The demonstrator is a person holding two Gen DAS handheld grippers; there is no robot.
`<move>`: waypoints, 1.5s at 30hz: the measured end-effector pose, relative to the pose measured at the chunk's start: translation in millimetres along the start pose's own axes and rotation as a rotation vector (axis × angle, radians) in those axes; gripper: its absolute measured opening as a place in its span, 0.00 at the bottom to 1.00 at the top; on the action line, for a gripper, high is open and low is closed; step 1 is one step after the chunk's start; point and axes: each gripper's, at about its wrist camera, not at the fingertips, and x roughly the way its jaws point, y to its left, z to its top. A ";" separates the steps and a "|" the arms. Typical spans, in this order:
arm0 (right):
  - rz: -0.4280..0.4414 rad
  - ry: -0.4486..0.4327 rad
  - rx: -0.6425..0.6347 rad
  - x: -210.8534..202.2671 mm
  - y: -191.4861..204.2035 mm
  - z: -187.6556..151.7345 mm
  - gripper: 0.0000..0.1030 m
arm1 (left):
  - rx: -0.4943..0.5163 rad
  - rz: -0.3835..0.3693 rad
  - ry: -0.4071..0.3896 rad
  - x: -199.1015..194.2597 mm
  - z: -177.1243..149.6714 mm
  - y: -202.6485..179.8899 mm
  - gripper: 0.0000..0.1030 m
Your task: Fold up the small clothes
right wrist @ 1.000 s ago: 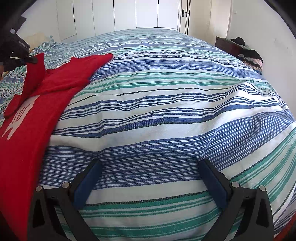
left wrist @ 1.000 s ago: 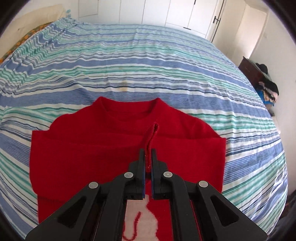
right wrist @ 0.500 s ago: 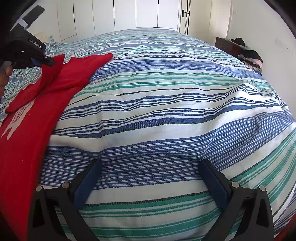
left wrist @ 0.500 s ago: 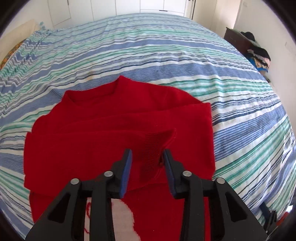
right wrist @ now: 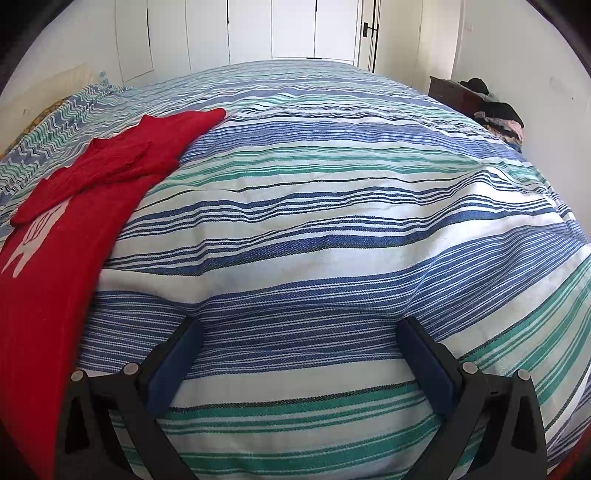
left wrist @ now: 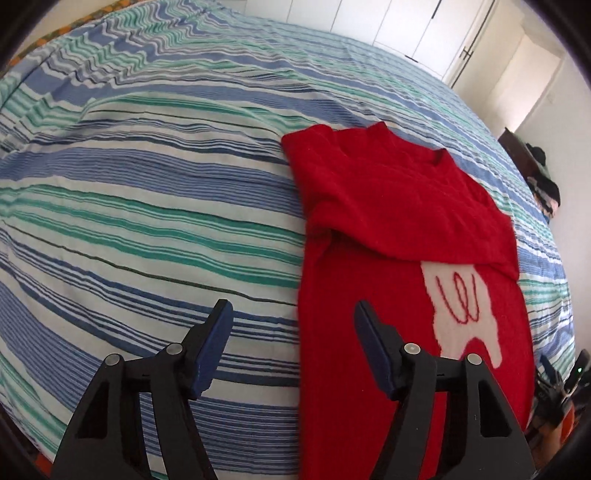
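Observation:
A small red sweater (left wrist: pixel 388 221) with a white figure on its front lies flat on the striped bedspread (left wrist: pixel 147 184), both sleeves folded in across the chest. My left gripper (left wrist: pixel 293 314) is open and empty, hovering over the sweater's left edge near its lower part. The sweater also shows at the left of the right wrist view (right wrist: pixel 74 206). My right gripper (right wrist: pixel 299 328) is open and empty, low over bare bedspread (right wrist: pixel 332 221) to the right of the sweater.
White wardrobe doors (right wrist: pixel 295 29) stand beyond the bed. A dark dresser with a heap of clothes (right wrist: pixel 491 110) is at the far right by the wall. A yellow patterned pillow edge (left wrist: pixel 51 33) shows at the bed's far left.
My left gripper opened and let go of the sleeve, which now lies folded across the chest. It then drew back and swung left to the sweater's edge. The right gripper has not moved.

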 end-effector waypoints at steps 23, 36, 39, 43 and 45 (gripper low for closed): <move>-0.007 -0.009 0.000 0.0 0.7 -1.1 1.00 | -0.065 0.143 -0.070 -10.5 -20.5 -6.0 0.65; 0.264 -0.142 -0.142 -88.2 42.7 13.7 0.91 | 0.110 0.080 -0.020 -38.6 -135.2 -84.6 0.80; 0.438 -0.154 -0.263 -112.4 87.4 -0.5 0.91 | 0.207 0.114 0.010 -31.4 -152.5 -98.2 0.81; 0.497 -0.051 -0.394 -98.1 133.9 -33.4 0.88 | 0.228 0.128 0.008 -32.9 -155.5 -102.5 0.84; 0.445 0.060 -0.446 -73.6 143.0 -50.1 0.86 | 0.214 0.124 0.021 -30.0 -156.2 -98.6 0.87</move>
